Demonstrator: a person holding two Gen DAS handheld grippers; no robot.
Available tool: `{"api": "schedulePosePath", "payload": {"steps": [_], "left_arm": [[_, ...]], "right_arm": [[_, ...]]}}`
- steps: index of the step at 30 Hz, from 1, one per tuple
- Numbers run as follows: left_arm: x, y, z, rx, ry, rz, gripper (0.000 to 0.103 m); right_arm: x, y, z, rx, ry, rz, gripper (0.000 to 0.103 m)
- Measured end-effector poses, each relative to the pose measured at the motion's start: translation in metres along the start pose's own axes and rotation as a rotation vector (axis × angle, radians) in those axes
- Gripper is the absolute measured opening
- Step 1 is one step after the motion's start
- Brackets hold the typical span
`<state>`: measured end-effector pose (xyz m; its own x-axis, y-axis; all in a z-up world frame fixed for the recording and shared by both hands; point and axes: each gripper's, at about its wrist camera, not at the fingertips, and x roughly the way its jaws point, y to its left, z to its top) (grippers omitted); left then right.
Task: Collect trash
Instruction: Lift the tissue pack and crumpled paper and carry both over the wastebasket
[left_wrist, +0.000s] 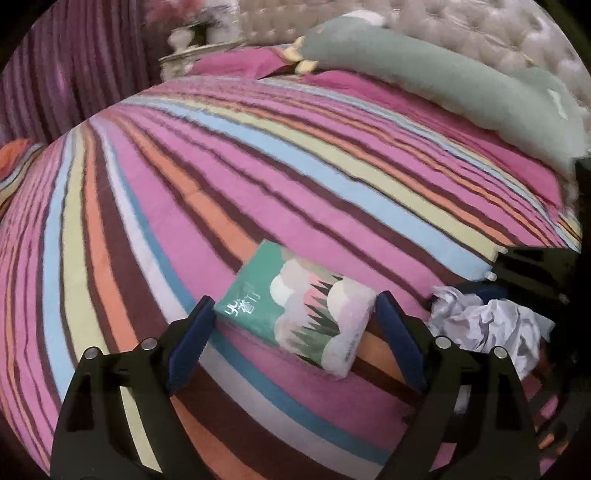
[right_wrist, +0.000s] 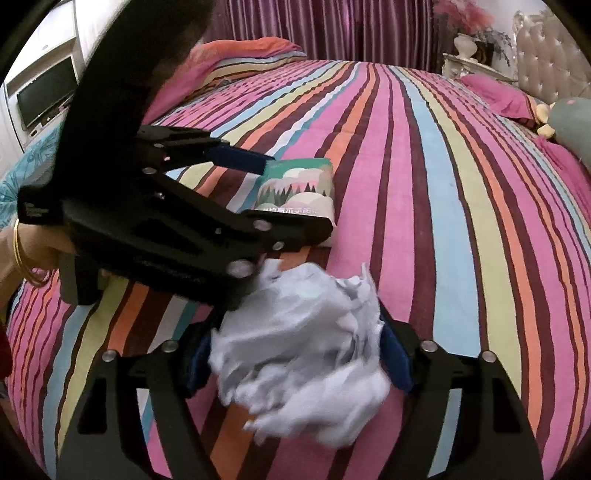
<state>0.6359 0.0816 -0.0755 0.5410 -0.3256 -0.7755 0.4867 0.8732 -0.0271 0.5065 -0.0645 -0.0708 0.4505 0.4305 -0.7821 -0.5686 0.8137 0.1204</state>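
A green tissue pack (left_wrist: 295, 308) with a mountain print lies on the striped bedspread (left_wrist: 258, 166). My left gripper (left_wrist: 295, 314) is open with a blue finger on each side of the pack; it is not closed on it. The pack (right_wrist: 299, 184) and the left gripper (right_wrist: 291, 194) also show in the right wrist view. My right gripper (right_wrist: 295, 354) is shut on a wad of crumpled white paper (right_wrist: 299, 350), held just right of the left gripper. The wad (left_wrist: 487, 325) shows in the left wrist view too.
A long grey-green pillow (left_wrist: 443, 81) and a pink pillow (right_wrist: 495, 92) lie at the tufted headboard (left_wrist: 498, 26). A nightstand with a vase (right_wrist: 465, 51) and purple curtains (right_wrist: 314, 26) stand beyond the bed. A screen (right_wrist: 48, 92) is at far left.
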Motion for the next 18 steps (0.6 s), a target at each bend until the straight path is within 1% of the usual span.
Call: {"api": "schedulePosePath", "payload": {"steps": [2, 5, 14, 18], "left_arm": [[0.002, 0.001, -0.001, -0.03, -0.009, 0.007, 0.078], [0.001, 0.0, 0.0, -0.057, -0.019, 0.027, 0.076], [-0.017, -0.005, -0.011, -0.13, -0.051, 0.048, 0.075], [-0.028, -0.004, -0.017, -0.174, -0.063, 0.057, 0.075]], "right_arm": [[-0.001, -0.002, 0.0, 0.01, -0.009, 0.004, 0.064], [-0.004, -0.005, 0.0, 0.029, -0.022, 0.016, 0.062], [-0.016, 0.001, -0.005, 0.01, -0.048, -0.014, 0.061], [-0.026, -0.002, -0.009, 0.029, -0.062, -0.006, 0.061]]}}
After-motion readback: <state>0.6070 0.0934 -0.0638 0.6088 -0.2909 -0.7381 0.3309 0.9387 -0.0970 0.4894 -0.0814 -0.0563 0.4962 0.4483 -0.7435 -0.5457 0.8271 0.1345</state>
